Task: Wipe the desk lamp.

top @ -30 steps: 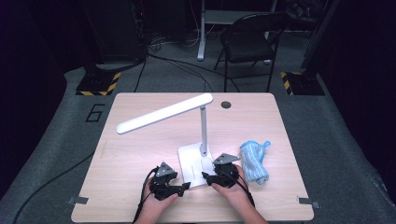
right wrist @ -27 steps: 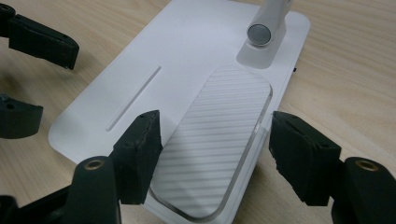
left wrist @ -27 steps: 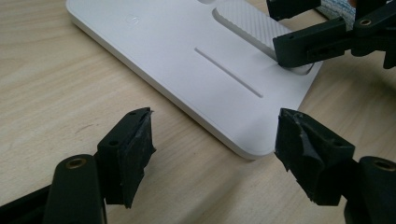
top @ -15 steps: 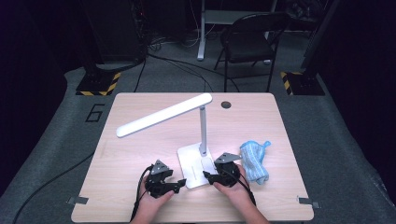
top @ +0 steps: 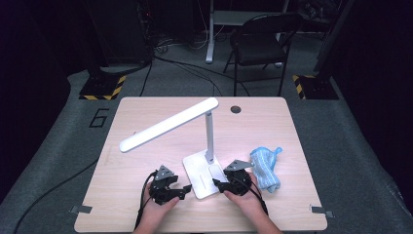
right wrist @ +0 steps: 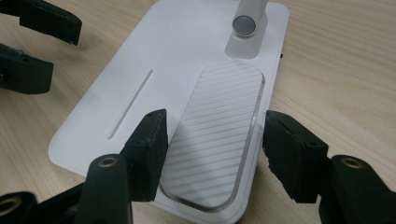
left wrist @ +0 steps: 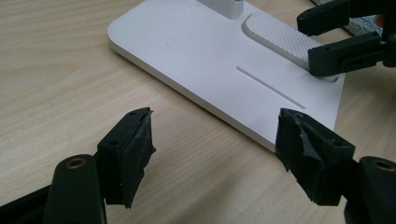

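Since approx. 1 s ago the left gripper (top: pixel 185 190) has been drawn slightly back, toward the near table edge and off the left side of the white flat rectangular plastic lamp base (top: pixel 200 173); the right gripper (top: pixel 217 184) has hardly shifted and is kept at the base's near right corner. Judged from this: the base is being bracketed from both sides, prob. ahead of a grip or a slide of the lamp; no grasp is made yet.

Both grippers are seen wide open w/ nothing held. The lamp base lies flat on the light wooden table (top: pixel 146 117), just left of a blue crumpled cloth (top: pixel 265 168).

Shown in the right gripper view, not in the high view: a ribbed grey oblong pad (right wrist: pixel 217 130) inset in the base, straddled by the jaws, plus a round grey button (right wrist: pixel 244 24) at the stem foot. In the left gripper view, a gap of bare table is seen between the jaws and the base's near edge (left wrist: pixel 224 74).
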`<state>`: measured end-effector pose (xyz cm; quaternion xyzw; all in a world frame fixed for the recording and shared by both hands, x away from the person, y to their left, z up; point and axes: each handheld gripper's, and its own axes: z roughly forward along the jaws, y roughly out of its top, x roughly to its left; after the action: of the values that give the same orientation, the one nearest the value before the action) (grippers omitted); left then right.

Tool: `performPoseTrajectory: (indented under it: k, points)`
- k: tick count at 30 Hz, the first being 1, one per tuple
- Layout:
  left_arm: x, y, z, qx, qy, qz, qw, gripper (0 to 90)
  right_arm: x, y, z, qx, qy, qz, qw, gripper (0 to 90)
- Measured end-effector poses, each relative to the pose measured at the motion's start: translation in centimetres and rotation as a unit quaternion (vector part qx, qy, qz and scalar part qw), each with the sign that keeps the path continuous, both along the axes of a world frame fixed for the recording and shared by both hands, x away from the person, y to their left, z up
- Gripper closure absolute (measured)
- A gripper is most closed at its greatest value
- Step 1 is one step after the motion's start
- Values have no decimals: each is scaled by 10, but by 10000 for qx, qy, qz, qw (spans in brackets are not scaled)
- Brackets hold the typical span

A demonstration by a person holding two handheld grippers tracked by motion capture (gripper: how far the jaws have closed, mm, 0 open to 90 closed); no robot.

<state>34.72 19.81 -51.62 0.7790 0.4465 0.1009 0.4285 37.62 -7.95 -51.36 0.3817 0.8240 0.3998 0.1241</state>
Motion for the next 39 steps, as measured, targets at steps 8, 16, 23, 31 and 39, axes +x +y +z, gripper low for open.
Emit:
performPoseTrajectory:
  k: [8, 16, 23, 31, 39]
  points:
    - [5, 10, 1, -68, -42, 280, 9996, 275, -6, 8, 0, -16, -22, 144, 9999, 414]
    - [10, 20, 1, 40, -49, 292, 9996, 273, -13, 19, -1, -9, -121, 535, 9985, 422]
    - [12, 22, -1, 14, -57, 340, 9994, 270, -12, 16, -1, -32, -177, 598, 9980, 428]
    - [14, 18, -2, -25, -31, 268, 9996, 268, -6, 1, -1, -18, -169, 220, 9996, 415]
    - [16, 10, -5, -85, 81, 114, 9999, 250, 1, -11, -2, 39, -163, -39, 9999, 399]
